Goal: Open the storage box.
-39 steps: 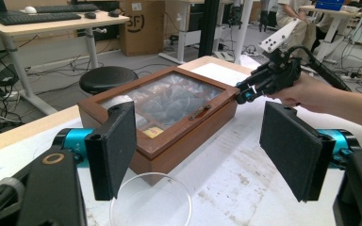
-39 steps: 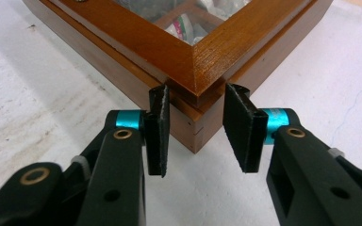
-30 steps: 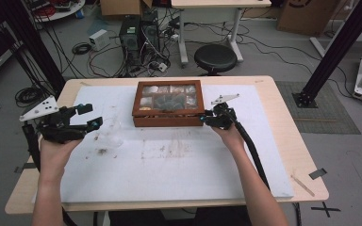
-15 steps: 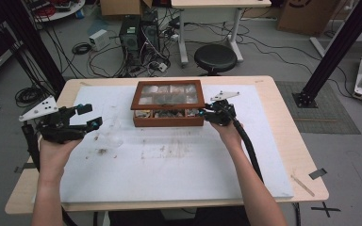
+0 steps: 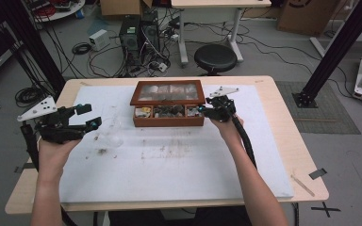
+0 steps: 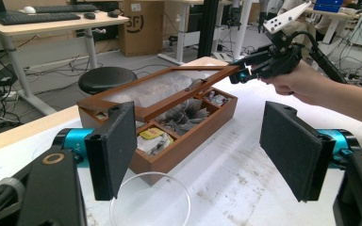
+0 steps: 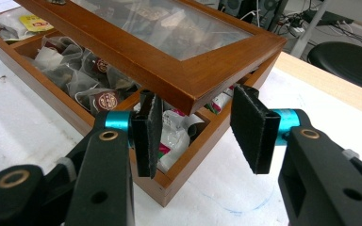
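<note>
A brown wooden box [image 5: 168, 121] of tea bags [image 7: 94, 89] stands at the table's far middle, its glass-paned lid [image 5: 168, 92] tilted partly up. My right gripper [image 5: 202, 112] is at the box's right front corner. In the right gripper view the jaws of that gripper [image 7: 200, 127] stand open under the lid [image 7: 136, 42], and its corner hangs between the pads. My left gripper [image 5: 90, 117] hovers open at the table's left, holding nothing. In the left gripper view it [image 6: 205, 141] faces the box [image 6: 184, 141] over a clear glass dish [image 6: 151, 205].
A white mat [image 5: 179, 174] with dark crumbs covers the wooden table [image 5: 283, 94]. The glass dish [image 5: 111, 136] lies between my left gripper and the box. A stool [image 5: 215, 57], computer cases and cables stand beyond the far edge.
The box's lid has risen from shut to partly open, with my right gripper at its right front corner. My left gripper has stayed in place.
</note>
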`<state>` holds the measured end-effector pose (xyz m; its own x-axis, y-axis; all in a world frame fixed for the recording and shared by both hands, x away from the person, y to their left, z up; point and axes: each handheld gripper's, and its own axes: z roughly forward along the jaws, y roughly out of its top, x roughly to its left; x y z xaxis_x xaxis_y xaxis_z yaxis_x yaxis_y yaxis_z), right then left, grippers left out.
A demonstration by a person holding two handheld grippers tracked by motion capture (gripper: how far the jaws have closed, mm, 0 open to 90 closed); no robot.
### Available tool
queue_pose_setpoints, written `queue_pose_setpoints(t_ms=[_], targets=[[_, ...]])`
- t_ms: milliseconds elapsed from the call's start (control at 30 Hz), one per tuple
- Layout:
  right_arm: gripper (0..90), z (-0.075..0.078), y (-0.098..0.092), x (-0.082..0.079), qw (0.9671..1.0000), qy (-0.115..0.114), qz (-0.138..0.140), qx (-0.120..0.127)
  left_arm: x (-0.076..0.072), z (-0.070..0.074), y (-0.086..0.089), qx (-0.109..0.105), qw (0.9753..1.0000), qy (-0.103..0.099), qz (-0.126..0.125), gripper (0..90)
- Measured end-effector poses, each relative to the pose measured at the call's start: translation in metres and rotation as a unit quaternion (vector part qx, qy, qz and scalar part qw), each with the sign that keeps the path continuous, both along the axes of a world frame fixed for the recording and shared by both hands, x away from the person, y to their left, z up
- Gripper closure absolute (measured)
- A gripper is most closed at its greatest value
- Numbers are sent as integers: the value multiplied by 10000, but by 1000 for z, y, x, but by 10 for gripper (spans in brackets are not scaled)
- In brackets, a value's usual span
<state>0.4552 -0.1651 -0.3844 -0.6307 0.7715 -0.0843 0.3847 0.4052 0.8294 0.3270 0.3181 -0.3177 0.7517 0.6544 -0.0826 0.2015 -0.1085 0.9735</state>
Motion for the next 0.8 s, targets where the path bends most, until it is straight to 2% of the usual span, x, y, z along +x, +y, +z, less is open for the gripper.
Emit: queue_pose_setpoints(t_ms=[167, 400, 800], targets=[[553, 4, 1, 1, 10000, -39, 36, -19, 0, 0, 0, -1, 10000, 15, 0, 278], [544, 18, 5, 3, 9998, -166, 137, -51, 0, 0, 0, -22, 10000, 25, -11, 279], [544, 32, 5, 12, 9998, -147, 61, 73, 0, 0, 1, -33, 10000, 38, -23, 278]])
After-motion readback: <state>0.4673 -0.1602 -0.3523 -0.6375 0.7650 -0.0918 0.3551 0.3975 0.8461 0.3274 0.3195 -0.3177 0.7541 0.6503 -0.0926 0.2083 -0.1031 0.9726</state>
